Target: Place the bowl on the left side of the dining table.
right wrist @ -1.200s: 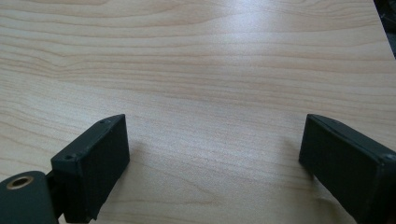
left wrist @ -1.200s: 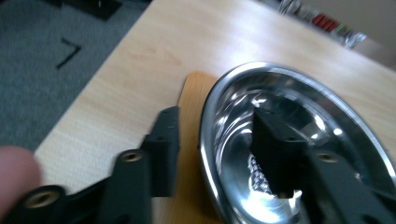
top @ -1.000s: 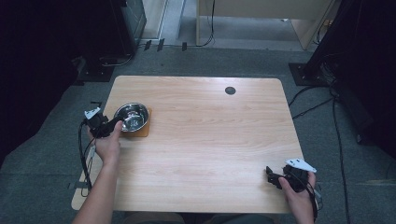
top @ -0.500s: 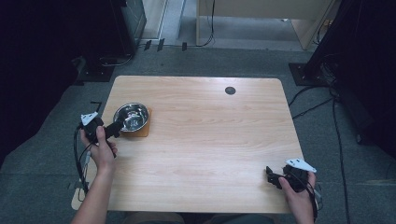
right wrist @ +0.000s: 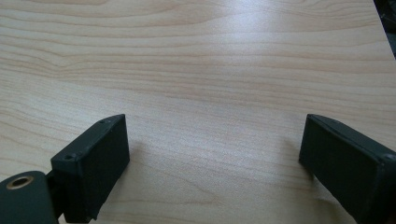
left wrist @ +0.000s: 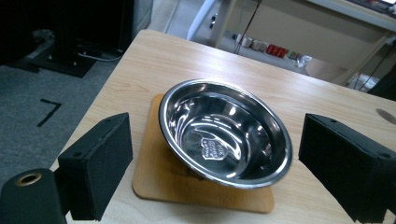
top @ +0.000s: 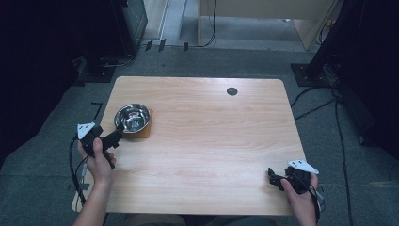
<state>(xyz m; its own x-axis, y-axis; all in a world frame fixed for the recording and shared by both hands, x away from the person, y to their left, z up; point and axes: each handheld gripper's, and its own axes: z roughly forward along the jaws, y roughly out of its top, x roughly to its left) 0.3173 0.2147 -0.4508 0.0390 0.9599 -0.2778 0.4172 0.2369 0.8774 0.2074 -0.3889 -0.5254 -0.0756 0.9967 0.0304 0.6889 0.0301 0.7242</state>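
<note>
On its wooden mat [left wrist: 154, 186], the steel bowl [left wrist: 224, 133] tilts toward the left hand-held gripper [left wrist: 210, 163].

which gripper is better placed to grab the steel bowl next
Left. The left gripper sits right beside the steel bowl on its wooden mat, jaws open toward it. The right gripper is across the table, facing bare wood.

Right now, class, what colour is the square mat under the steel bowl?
The mat is light orange-brown wood, clearest in the left gripper view beneath the bowl.
</note>
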